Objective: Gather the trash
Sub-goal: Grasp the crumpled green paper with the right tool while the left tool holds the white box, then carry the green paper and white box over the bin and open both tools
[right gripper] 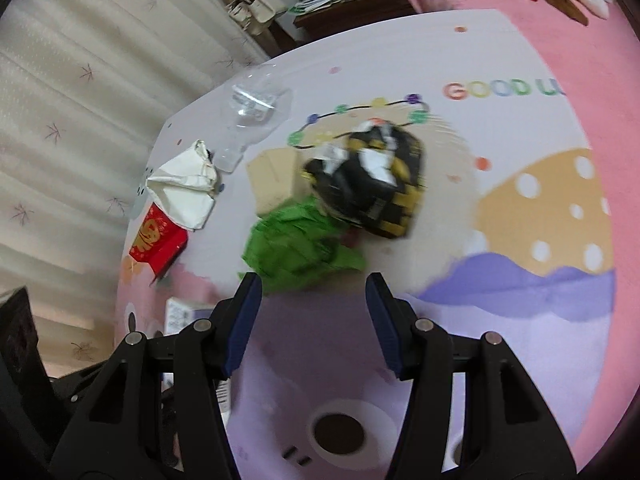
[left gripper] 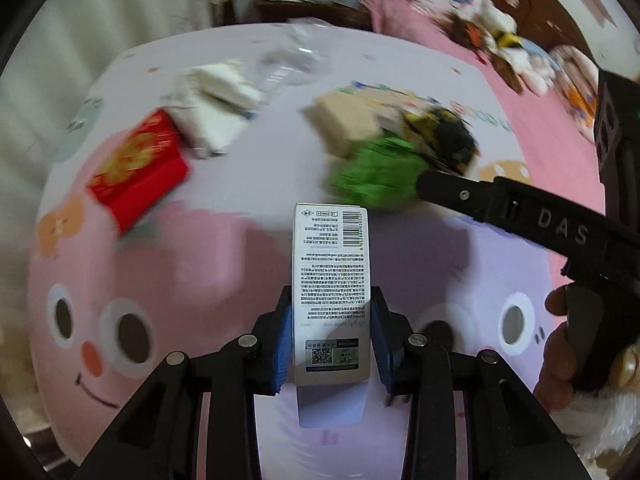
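Observation:
My left gripper (left gripper: 332, 336) is shut on a tall white printed carton (left gripper: 332, 276) held above the cartoon-print bedspread (left gripper: 208, 264). Beyond it lie a red and gold box (left gripper: 140, 172), crumpled white paper (left gripper: 216, 112), a clear plastic bottle (left gripper: 288, 60), a tan cardboard box (left gripper: 344, 120), crumpled green paper (left gripper: 380, 176) and a black and yellow wrapper (left gripper: 444, 136). My right gripper (right gripper: 314, 320) is open, just short of the green paper (right gripper: 296, 248), with the black and yellow wrapper (right gripper: 372, 184) behind it. The right gripper's body (left gripper: 520, 220) enters the left wrist view from the right.
A dark wooden bedside table (right gripper: 344, 4) with stacked papers stands past the bed's far edge. Cream curtains (right gripper: 80, 100) hang at the left. Stuffed toys (left gripper: 520, 56) lie on the pink bedding at the right. A hand (left gripper: 560, 344) grips the right tool.

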